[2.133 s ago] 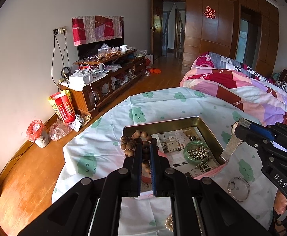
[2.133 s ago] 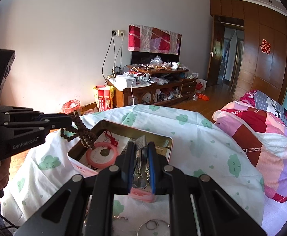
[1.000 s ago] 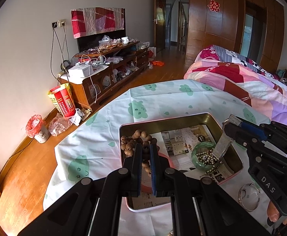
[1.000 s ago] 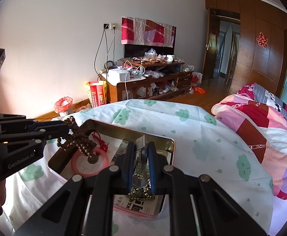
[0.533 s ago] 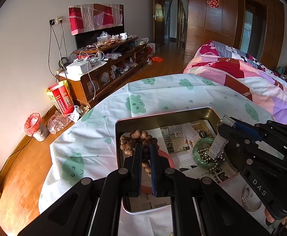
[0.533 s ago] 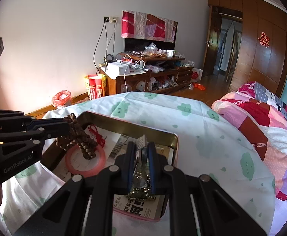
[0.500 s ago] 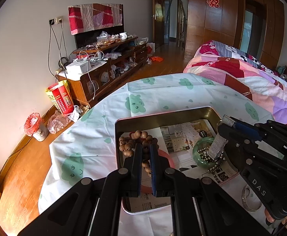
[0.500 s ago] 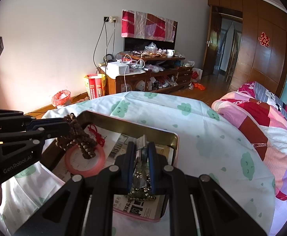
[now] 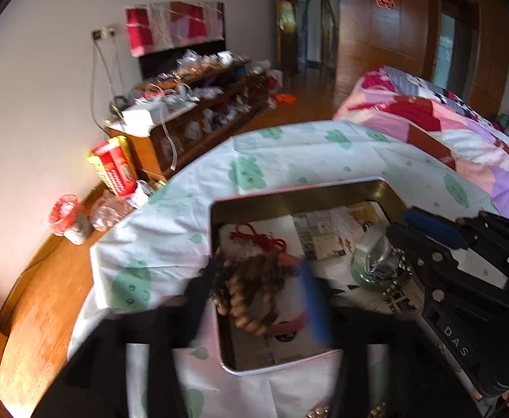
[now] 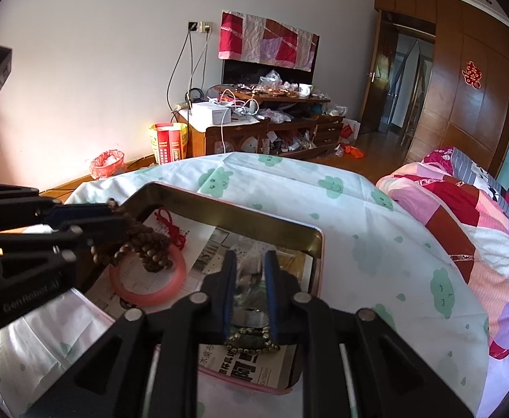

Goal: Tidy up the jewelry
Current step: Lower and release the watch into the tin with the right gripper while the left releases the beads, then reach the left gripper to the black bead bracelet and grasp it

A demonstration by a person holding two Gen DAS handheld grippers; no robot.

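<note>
A gold tin tray [image 9: 289,198] [image 10: 240,216] lined with newspaper sits on the cloud-print cloth. My left gripper [image 9: 257,278] [image 10: 115,223] is open, its fingers spread and blurred, with the brown wooden bead string [image 9: 251,292] [image 10: 146,247] lying between them on the pink bangle [image 10: 149,289] beside a red knot [image 9: 254,238]. My right gripper [image 10: 249,261] [image 9: 393,230] is over the tray's right side, fingers slightly apart, above a silver tag [image 9: 376,254], metal bead chain [image 10: 251,343] and green bangle [image 9: 365,278].
Loose beads [image 9: 324,411] lie on the cloth in front of the tray. A patchwork-covered bed [image 9: 446,125] stands to the right. A cluttered wooden cabinet [image 10: 261,129], red-yellow box [image 9: 113,167] and small bin [image 9: 68,214] stand by the far wall.
My left gripper has opened and let the wooden bead string drop onto the pink bangle in the tray. My right gripper's fingers have parted a little over the silver tag and chain.
</note>
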